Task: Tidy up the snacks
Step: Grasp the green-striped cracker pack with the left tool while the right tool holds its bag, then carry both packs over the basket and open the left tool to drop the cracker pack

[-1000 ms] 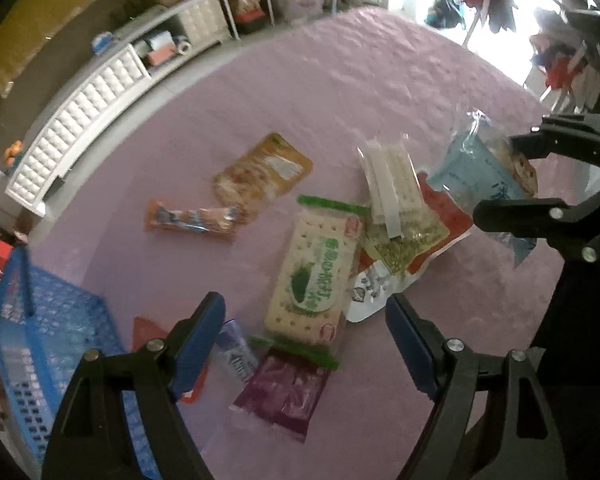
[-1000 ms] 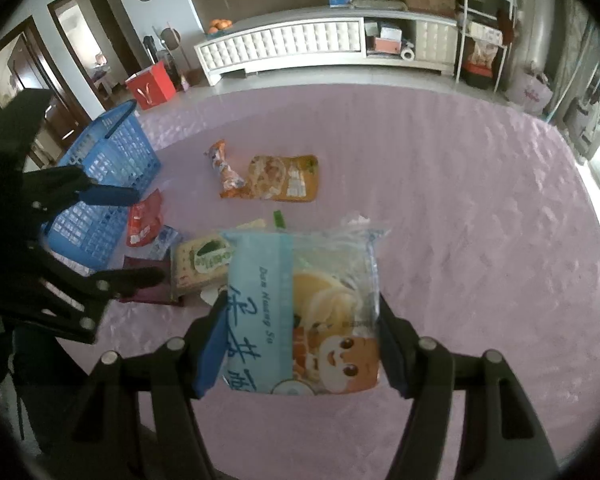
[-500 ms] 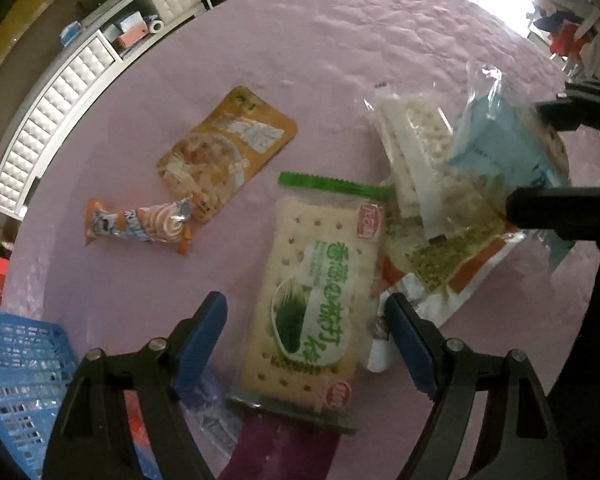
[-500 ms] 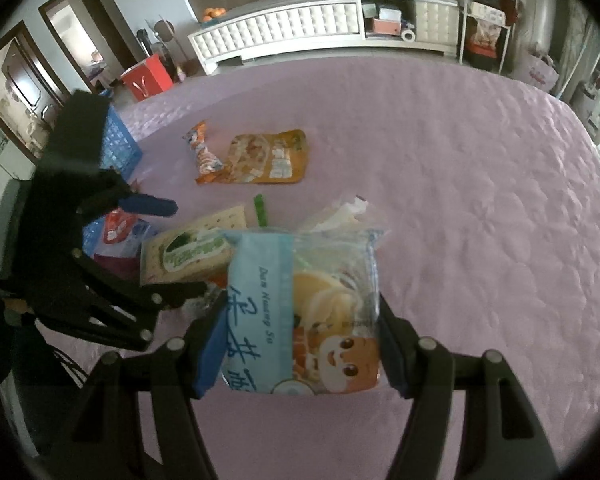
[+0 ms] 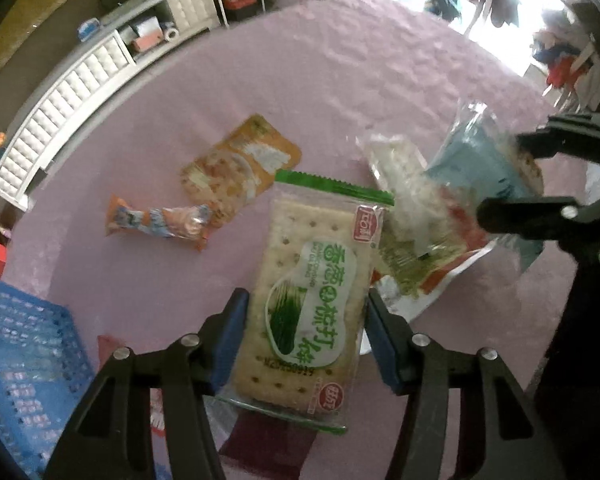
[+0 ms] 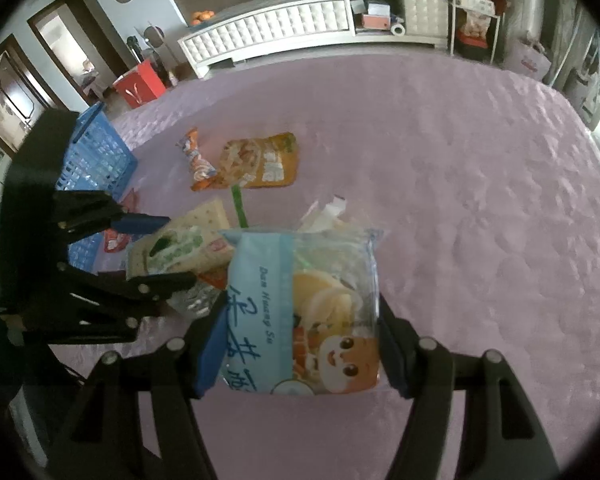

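A green-and-white cracker pack (image 5: pixel 312 300) lies on the pink cloth between the blue pads of my left gripper (image 5: pixel 306 332). Its jaws are closing and the pads touch the pack's long edges. In the right wrist view the cracker pack (image 6: pixel 180 240) sits tilted in the left gripper (image 6: pixel 156 250). My right gripper (image 6: pixel 300 344) is shut on a light-blue snack bag (image 6: pixel 300 308) and holds it above the cloth. From the left wrist view, the right gripper (image 5: pixel 516 178) and the blue bag (image 5: pixel 476 168) hover at the right. A blue basket (image 5: pixel 20 360) stands at the left.
An orange pouch (image 5: pixel 236 168) and a small orange wrapper (image 5: pixel 156 224) lie beyond the crackers. White stick packs (image 5: pixel 396 168) rest on a red-and-white bag (image 5: pixel 412 264) under the right gripper. A purple pack (image 5: pixel 260 436) lies beneath the cracker pack. A white cabinet (image 6: pixel 280 32) lines the far wall.
My left gripper came down over the cracker pack and its jaws narrowed from wide apart to touching the pack's edges. The right gripper kept still with the blue bag in it.
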